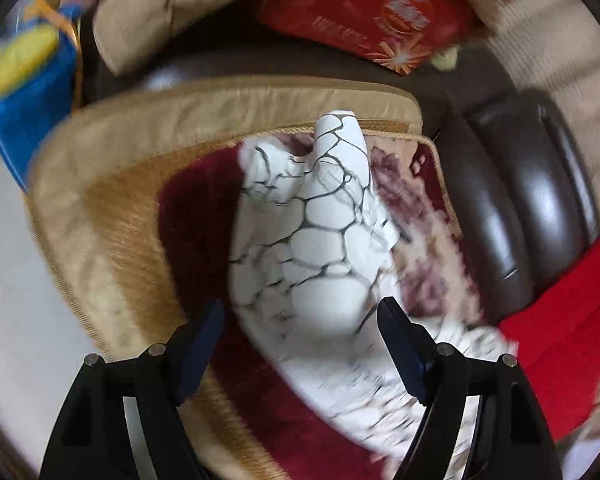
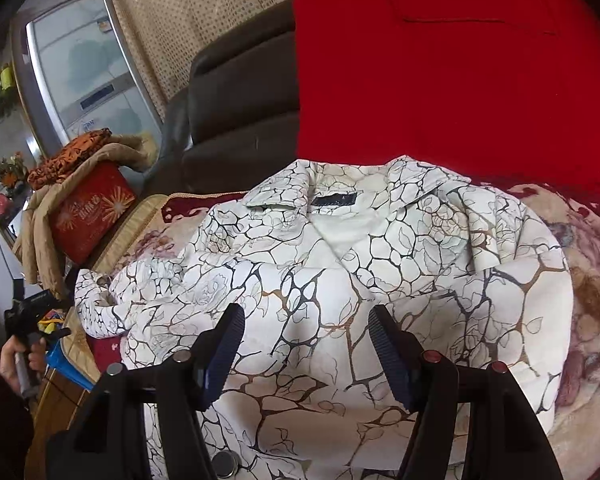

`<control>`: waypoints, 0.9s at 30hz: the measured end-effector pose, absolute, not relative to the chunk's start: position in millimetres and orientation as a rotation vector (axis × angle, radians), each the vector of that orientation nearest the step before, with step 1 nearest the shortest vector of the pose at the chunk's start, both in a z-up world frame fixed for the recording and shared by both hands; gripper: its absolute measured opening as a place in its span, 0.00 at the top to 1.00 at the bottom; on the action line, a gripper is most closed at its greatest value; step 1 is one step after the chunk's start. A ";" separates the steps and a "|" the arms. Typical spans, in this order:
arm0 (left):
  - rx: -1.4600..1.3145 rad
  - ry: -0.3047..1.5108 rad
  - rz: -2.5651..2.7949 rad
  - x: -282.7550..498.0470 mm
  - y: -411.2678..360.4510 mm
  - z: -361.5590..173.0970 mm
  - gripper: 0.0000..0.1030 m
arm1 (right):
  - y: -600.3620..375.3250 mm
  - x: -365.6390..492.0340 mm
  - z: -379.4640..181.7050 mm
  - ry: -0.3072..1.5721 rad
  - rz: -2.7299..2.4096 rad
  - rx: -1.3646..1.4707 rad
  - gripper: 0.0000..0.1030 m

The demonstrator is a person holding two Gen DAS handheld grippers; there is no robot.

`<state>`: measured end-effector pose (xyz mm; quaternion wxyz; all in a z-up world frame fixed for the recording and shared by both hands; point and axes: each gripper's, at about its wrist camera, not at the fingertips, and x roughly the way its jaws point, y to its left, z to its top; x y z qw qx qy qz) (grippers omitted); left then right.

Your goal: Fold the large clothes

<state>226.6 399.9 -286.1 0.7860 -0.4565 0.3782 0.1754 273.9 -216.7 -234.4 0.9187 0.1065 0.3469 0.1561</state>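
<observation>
Your right gripper (image 2: 306, 344) and left gripper (image 1: 300, 344) both stand with jaws spread, gripping nothing, above the white crackle-print jacket (image 2: 340, 264), which lies on the floral cushion (image 2: 592, 280), collar toward the red garment (image 2: 460, 72)

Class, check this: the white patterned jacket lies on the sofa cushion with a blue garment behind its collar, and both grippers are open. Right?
Not quite. The garment behind the white patterned jacket is red, not blue, as the right wrist view shows. The rest stands.
</observation>
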 end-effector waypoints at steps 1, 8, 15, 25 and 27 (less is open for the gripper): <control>-1.019 0.811 0.345 232.8 400.6 -290.8 0.23 | -216.1 274.5 -235.7 0.716 0.317 0.215 0.34; -0.846 0.903 0.359 269.4 377.8 -287.7 0.85 | -224.4 279.4 -241.5 0.728 0.290 0.244 0.34; -0.608 0.838 0.231 289.0 308.0 -211.6 0.93 | -242.9 276.4 -235.4 0.687 0.258 0.283 0.34; -0.171 0.780 -0.299 323.6 31.0 -103.8 0.93 | -284.6 274.0 -225.0 0.631 0.190 0.421 0.34; -0.130 0.819 -0.455 323.0 -20.3 -101.3 0.81 | -295.2 274.0 -224.6 0.626 0.174 0.450 0.34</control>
